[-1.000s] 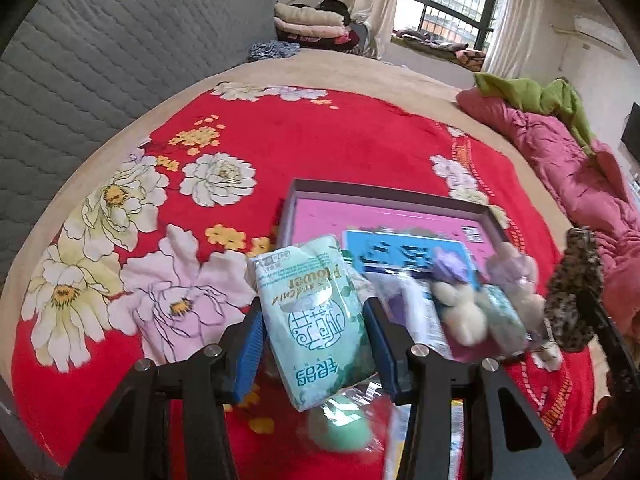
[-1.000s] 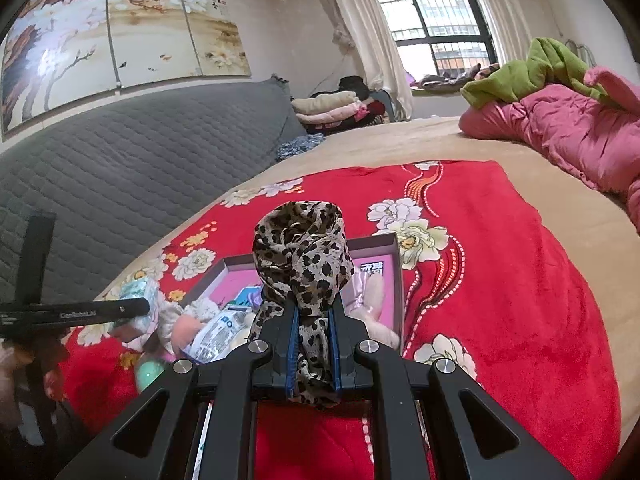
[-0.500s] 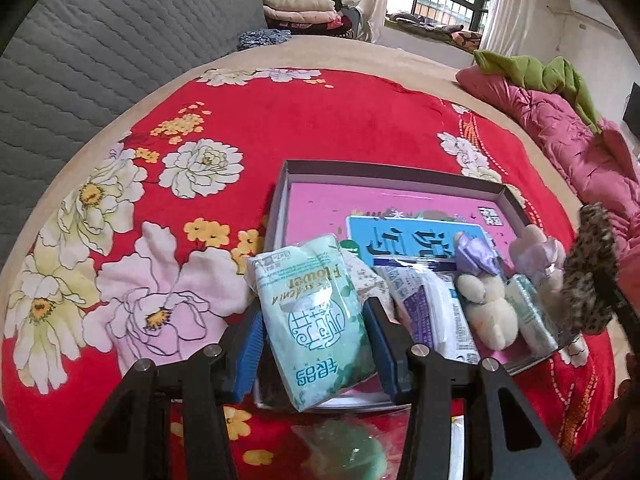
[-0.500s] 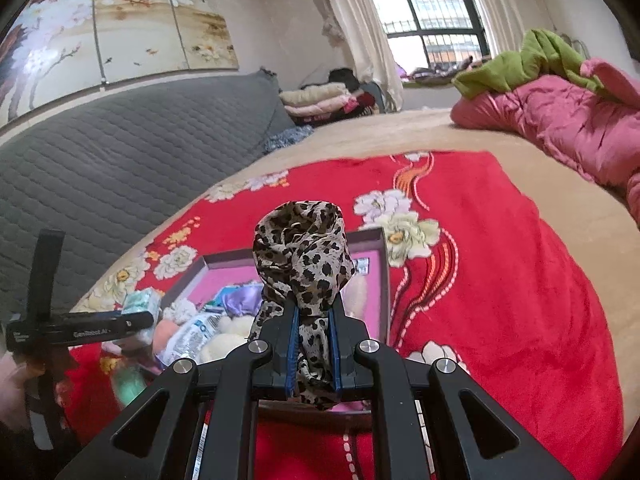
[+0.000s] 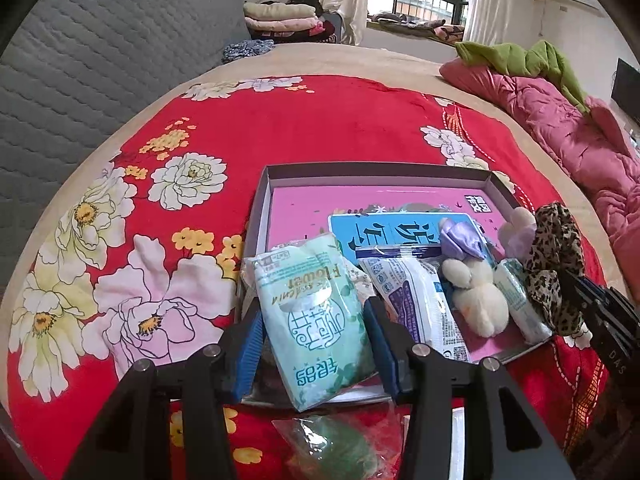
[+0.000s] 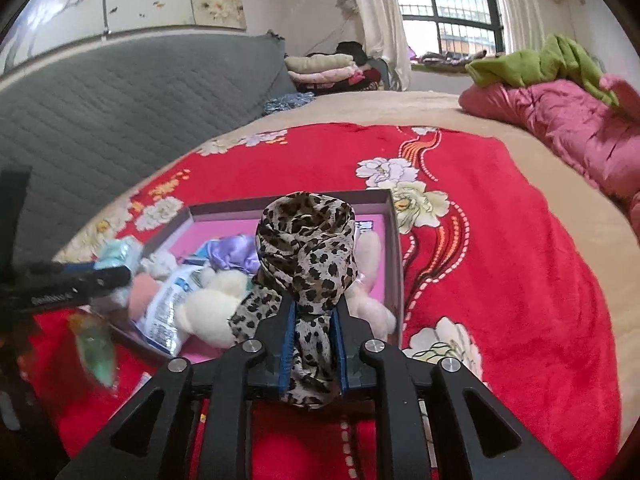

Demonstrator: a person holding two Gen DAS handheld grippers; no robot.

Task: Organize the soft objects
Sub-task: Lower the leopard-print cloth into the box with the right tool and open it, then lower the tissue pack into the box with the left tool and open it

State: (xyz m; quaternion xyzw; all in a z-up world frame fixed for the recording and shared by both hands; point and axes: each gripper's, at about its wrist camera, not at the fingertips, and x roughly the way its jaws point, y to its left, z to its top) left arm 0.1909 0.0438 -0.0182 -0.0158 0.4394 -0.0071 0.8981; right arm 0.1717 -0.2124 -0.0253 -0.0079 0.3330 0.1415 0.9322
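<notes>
Letting go cleanly matters now: the right gripper (image 6: 313, 320), jaws opening around the leopard-print scarf (image 6: 308, 248), hangs over the pink-lined box (image 5: 276, 188); the left gripper (image 5: 316, 332) clamps a mint tissue pack (image 5: 316, 320) above the box's near edge.

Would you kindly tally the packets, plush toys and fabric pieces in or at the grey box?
Packets: 3 (mint-green packet, white-blue packet, small mint pack)
Plush toys: 2 (cream plush, pale pink plush)
Fabric pieces: 2 (leopard-print scarf, purple satin scrunchie)
Total: 7
</notes>
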